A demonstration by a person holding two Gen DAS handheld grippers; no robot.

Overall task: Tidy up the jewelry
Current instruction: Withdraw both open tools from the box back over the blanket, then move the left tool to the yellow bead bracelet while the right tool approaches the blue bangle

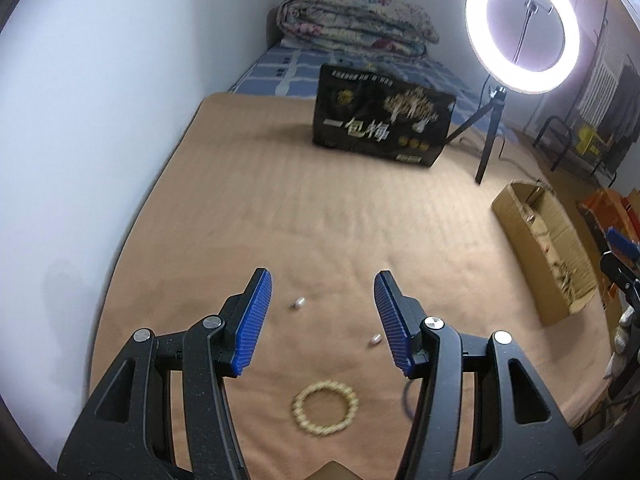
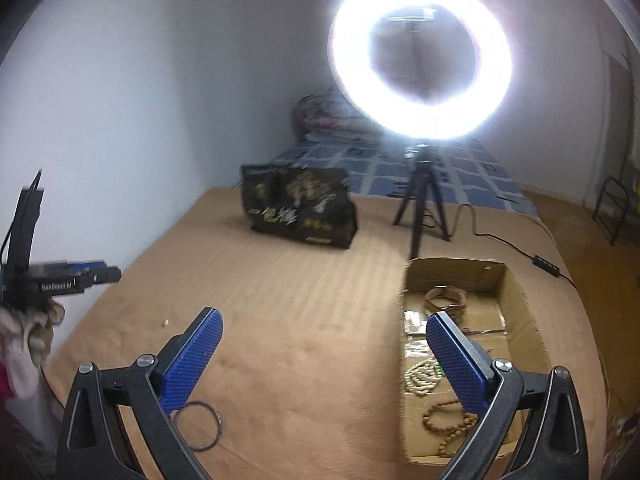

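Observation:
My left gripper (image 1: 323, 292) is open and empty above the tan blanket (image 1: 320, 220). A cream beaded bracelet (image 1: 325, 407) lies below its fingers. Two small silver earrings lie near them, one (image 1: 298, 303) in the gap and one (image 1: 375, 339) by the right finger. My right gripper (image 2: 324, 330) is open and empty. A thin dark bangle (image 2: 199, 426) lies by its left finger. The cardboard box (image 2: 516, 292) to its right holds a cream bead strand (image 2: 422, 376), brown beads (image 2: 448, 424) and a brown band (image 2: 444, 296). The box also shows in the left wrist view (image 1: 516, 216).
A black printed box (image 1: 382, 114) stands at the back of the blanket. A lit ring light on a tripod (image 2: 420, 56) stands behind the cardboard box, with its cable (image 2: 500, 238) trailing right. A folded quilt (image 1: 352, 22) lies far back. A white wall (image 1: 100, 100) runs along the left.

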